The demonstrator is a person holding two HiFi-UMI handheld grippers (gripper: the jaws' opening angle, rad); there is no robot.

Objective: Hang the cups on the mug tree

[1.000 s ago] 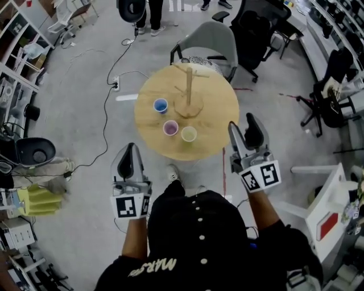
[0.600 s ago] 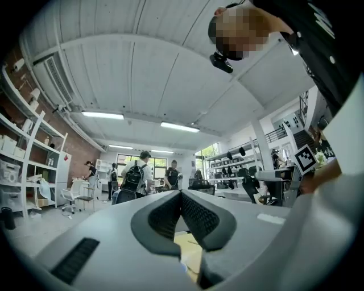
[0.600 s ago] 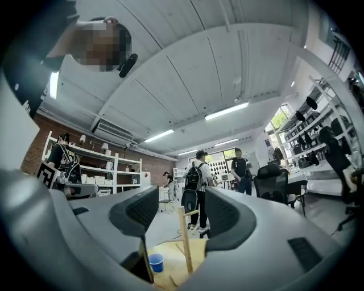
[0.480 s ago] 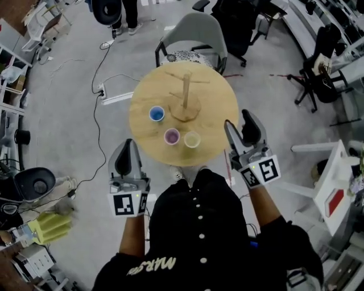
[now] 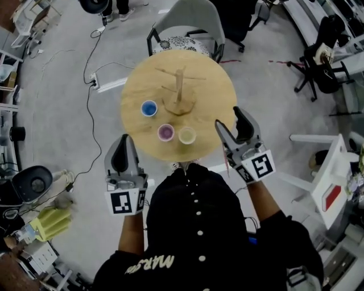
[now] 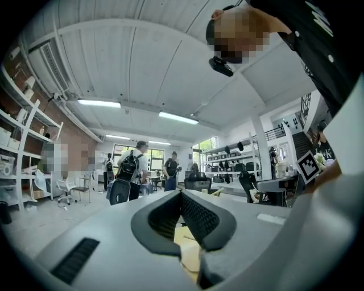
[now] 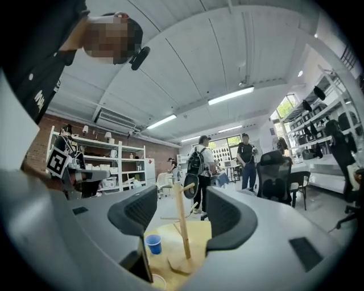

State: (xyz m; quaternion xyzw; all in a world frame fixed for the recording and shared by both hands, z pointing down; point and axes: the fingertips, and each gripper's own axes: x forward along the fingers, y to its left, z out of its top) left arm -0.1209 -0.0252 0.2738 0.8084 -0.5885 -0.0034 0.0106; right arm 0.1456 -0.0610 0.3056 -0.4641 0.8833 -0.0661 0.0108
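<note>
Three cups stand on one round table [image 5: 216, 85]: one blue cup [image 5: 149, 108], one purple cup [image 5: 165, 132] and one cream cup [image 5: 187, 135]. One wooden mug tree [image 5: 180, 99] stands among them, and one grey chair [image 5: 187, 17] sits behind the table. Two grippers show, the left gripper [image 5: 121, 142] and the right gripper [image 5: 229, 118].

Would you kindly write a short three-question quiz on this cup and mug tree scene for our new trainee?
1. How many cups stand on the round table? A two, B three, C four.
2. True or false: the mug tree holds no cup yet.
3. Fill in: in the head view, the leftmost cup is ____.
Key: 1 B, the blue cup, purple cup and cream cup; 2 true; 3 blue.
</note>
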